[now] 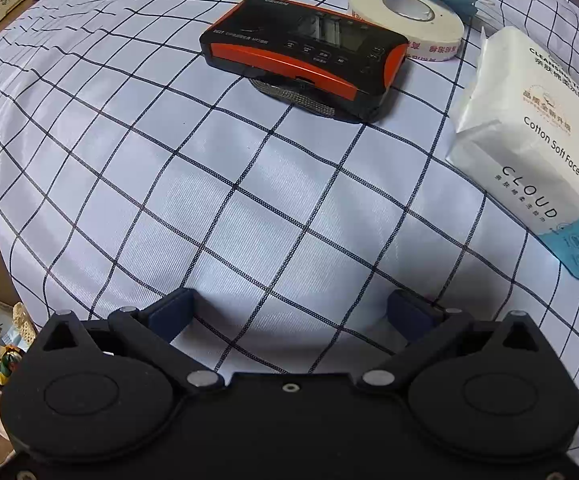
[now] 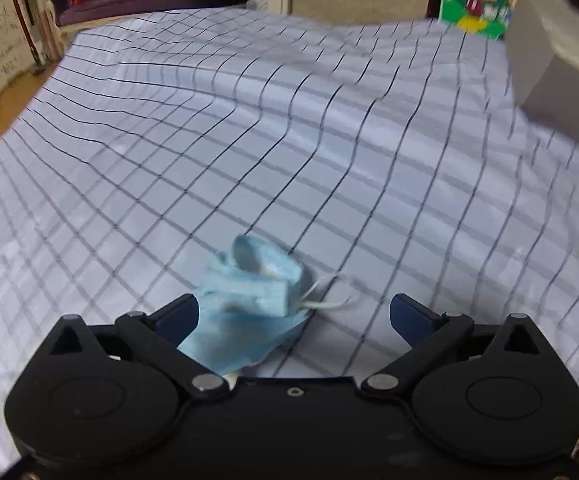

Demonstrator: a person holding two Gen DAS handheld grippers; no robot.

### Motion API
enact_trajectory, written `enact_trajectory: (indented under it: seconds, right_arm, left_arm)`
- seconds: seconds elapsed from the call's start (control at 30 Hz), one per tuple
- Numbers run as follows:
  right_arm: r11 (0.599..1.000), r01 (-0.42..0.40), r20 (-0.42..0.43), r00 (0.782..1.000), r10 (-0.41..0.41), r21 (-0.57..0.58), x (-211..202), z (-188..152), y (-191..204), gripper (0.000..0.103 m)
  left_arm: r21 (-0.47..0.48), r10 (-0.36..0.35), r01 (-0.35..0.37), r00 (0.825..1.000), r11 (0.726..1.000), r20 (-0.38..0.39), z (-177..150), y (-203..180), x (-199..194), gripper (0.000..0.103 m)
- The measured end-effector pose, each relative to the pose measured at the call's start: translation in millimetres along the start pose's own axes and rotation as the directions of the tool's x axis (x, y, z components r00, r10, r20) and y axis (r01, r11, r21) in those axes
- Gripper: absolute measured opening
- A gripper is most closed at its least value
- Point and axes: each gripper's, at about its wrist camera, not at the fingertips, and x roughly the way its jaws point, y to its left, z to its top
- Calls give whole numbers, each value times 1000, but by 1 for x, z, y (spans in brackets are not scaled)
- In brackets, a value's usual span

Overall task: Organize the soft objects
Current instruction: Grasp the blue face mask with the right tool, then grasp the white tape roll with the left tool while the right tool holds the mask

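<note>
Lying crumpled between spread right hand-held gripper (image 2: 294, 312) fingers, pleated blue mask (image 2: 249, 300).

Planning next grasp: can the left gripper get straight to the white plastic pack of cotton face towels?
Probably yes. The left gripper is open and empty, and only bare checked bedsheet lies between it and the white plastic pack of cotton face towels, ahead to its right. The black-and-orange radio sits off that line.

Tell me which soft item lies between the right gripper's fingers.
The blue mask, crumpled between the open right gripper; the towel pack lies near the left gripper.
</note>
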Motion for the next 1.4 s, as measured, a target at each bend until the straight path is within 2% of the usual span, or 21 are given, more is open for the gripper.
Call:
enact_trajectory:
  seconds: [0.07, 0.13, 0.37, 0.47, 0.5, 0.53, 0.7, 0.83, 1.03, 1.1, 1.17, 1.27, 1.3, 1.37, 1.4]
  right_arm:
    - [998, -43, -23, 999, 45, 54, 7, 2, 1, 102]
    - [994, -49, -41, 998, 54, 100, 19, 5, 7, 102]
    - [982, 38, -125, 992, -15, 186, 63, 6, 28, 101]
    - [980, 102, -125, 989, -82, 168, 67, -2, 31, 89]
    - [980, 107, -115, 989, -89, 165, 63, -3, 30, 80]
    - [980, 108, -104, 990, -91, 168, 59, -6, 28, 70]
    - [966, 52, -69, 997, -36, 253, 39, -12, 2, 50]
    - [947, 26, -6, 1000, -26, 319, 11, -25, -20, 51]
    - [896, -41, 98, 995, -3, 443, -34, -74, -51, 56]
    - [876, -47, 106, 994, -5, 480, -40, -88, -58, 56]
    - [880, -53, 109, 994, 1, 472, -44, -92, -61, 56]
    - [858, -6, 154, 984, -85, 514, -51, -99, -71, 56]
    - [856, 29, 162, 978, -131, 517, -51, -102, -77, 56]
    - [854, 104, 158, 965, -211, 509, -47, -108, -85, 56]
    - [855, 125, 147, 963, -227, 504, -42, -109, -87, 56]
  left_arm:
    - [1, -2, 2, 1000, 1000, 0, 0, 1, 0, 101]
    - [2, -2, 2, 1000, 1000, 1, -1, 1, 0, 101]
    - [3, -2, 2, 1000, 1000, 4, -1, 1, 0, 101]
    - [3, -1, 1, 1000, 1000, 6, -1, 1, 0, 101]
    - [2, 0, 0, 1000, 1000, 6, -1, 1, 0, 101]
    - [1, 0, 0, 1000, 1000, 7, -1, 1, 0, 101]
    - [4, -1, 1, 1000, 1000, 12, -3, 1, -1, 101]
    - [4, -3, 3, 1000, 1000, 8, -2, 1, -1, 101]
    - [2, -7, 7, 1000, 1000, -2, 1, 2, -1, 101]
    - [1, -11, 11, 1000, 1000, -6, 3, 3, -1, 101]
    - [-1, -14, 14, 1000, 1000, -7, 5, 5, -3, 101]
    - [17, -25, 25, 1000, 1000, -5, 8, 7, -7, 100]
    - [21, -22, 22, 1000, 1000, 4, 10, 7, -10, 95]
    - [25, 13, -14, 999, 1000, 33, 18, 6, -21, 91]
    - [24, 24, -25, 999, 999, 49, 24, 6, -28, 91]
